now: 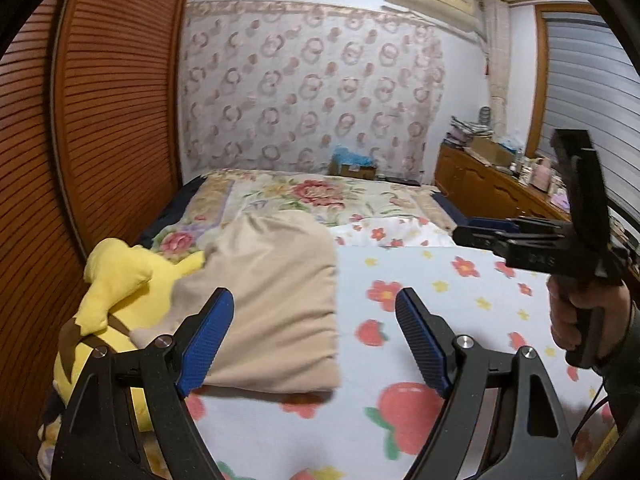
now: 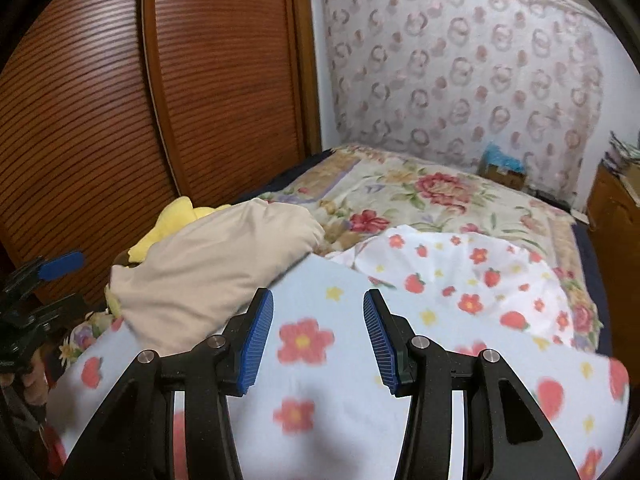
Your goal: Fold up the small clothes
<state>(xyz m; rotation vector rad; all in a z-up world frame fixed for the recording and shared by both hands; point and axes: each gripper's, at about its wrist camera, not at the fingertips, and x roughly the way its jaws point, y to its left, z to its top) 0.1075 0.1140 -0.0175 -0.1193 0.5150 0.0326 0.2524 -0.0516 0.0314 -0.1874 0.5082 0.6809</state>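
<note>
A folded beige garment (image 1: 276, 300) lies on the bed, its left part resting over a yellow plush toy (image 1: 116, 280). My left gripper (image 1: 316, 320) hovers just in front of it, open, with nothing between the blue pads. The left pad (image 1: 208, 336) stands over the garment's near left corner. In the right wrist view the beige garment (image 2: 208, 272) is to the upper left. My right gripper (image 2: 318, 320) is open and empty above a white cloth printed with flowers and strawberries (image 2: 440, 300). From the left wrist view the right gripper (image 1: 464, 232) is at the right, held by a hand (image 1: 580, 320).
The printed white cloth (image 1: 440, 312) covers the near bed, over a floral quilt (image 1: 304, 196). A slatted wooden wardrobe (image 1: 112, 120) stands close on the left. A wooden dresser (image 1: 488, 188) with clutter is at the right. The left gripper (image 2: 60, 286) shows at the left edge.
</note>
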